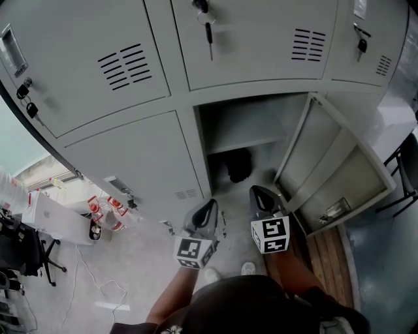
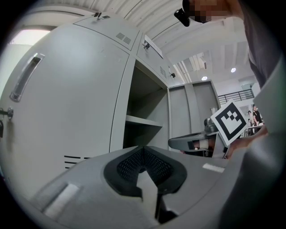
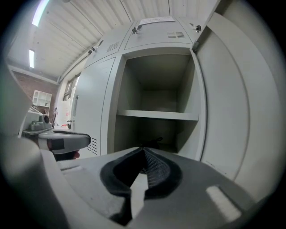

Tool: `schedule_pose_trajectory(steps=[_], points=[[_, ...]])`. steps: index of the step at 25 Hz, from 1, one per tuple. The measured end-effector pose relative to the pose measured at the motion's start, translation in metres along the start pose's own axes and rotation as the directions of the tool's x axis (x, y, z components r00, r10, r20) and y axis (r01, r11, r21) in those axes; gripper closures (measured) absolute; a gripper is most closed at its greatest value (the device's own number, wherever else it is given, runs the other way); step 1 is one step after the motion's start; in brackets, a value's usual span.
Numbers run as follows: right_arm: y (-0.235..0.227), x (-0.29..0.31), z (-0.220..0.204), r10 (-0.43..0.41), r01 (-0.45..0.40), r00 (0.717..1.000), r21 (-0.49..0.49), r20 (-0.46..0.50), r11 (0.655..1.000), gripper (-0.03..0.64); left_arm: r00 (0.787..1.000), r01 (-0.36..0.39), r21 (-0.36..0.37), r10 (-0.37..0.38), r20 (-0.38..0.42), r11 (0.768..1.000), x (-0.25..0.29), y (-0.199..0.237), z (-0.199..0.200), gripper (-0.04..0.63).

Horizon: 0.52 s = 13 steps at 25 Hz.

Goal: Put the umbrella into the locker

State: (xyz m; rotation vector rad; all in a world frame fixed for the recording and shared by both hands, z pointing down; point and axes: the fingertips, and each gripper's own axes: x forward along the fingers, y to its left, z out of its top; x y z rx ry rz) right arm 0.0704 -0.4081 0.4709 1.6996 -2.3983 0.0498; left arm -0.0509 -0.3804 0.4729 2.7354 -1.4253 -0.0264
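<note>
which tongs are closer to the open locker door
Right. The right tongs are just left of the open door; the left tongs sit farther left, by the closed locker door.

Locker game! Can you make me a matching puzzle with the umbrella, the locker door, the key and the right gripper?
Things:
1 umbrella
2 locker door
3 key
4 right gripper

States:
A swung open
B fingers shut, holding nothing
C hanging from a lock
D lying inside, under the shelf

Pairs: 1-D, 2-A, 3-C, 4-B
</note>
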Motion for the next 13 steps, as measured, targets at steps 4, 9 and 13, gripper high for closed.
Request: schedule_pose_trajectory(steps=[4,9,13], points=[[-0.001,0.0,-0.003,-0.013,0.013,1.0,0.002,-0.018,1.0,0.614,1.0,0.003,-0.003,-0.003,-0.002,1.0,0.0,0.0,-0.002,0.591],[-0.004,-0.001,-0.005,-0.023,0.023,1.0,0.002,-0.022,1.0,0.614,1.0,0.013,-0.004,-0.013,-0.003,1.0,0.0,-0.004,-0.002,0.591],[-0.009,0.0,-0.011,-0.028,0.029,0.999,0.012,-0.032,1.0,0.614,1.0,0.02,-0.001,-0.02,-0.002,1.0,0.001,-0.008,0.001,0.591]])
